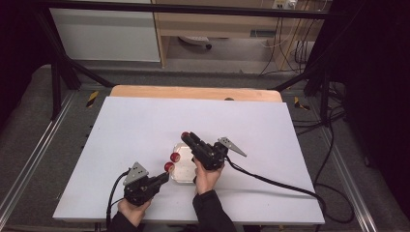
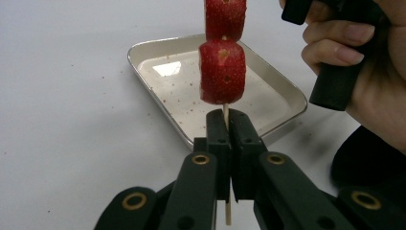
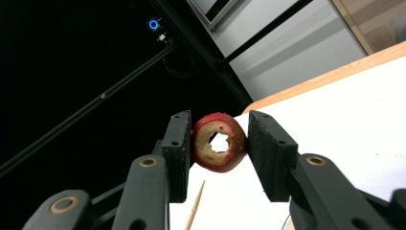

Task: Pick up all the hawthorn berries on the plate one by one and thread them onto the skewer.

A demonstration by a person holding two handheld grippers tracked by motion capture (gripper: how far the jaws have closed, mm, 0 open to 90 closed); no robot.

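Observation:
My left gripper [image 1: 166,177] is shut on the lower end of a thin wooden skewer [image 2: 225,113] that carries two red fruit pieces [image 2: 222,72], one above the other. In the high view these two pieces [image 1: 171,162] hang at the left edge of a small metal tray [image 1: 184,182]. My right gripper [image 1: 185,137] reaches over the tray's far end and is shut on a cored red fruit piece [image 3: 219,142], its hollow centre facing the camera. The skewer's pointed tip [image 3: 196,207] shows just below that piece, apart from it.
The tray [image 2: 268,91] holds only specks and lies on a white sheet [image 1: 145,125] over a wooden table [image 1: 193,92]. The hand on the right gripper's handle [image 2: 364,62] is close beside the skewer. A black frame stands around the table, and cables trail at the right.

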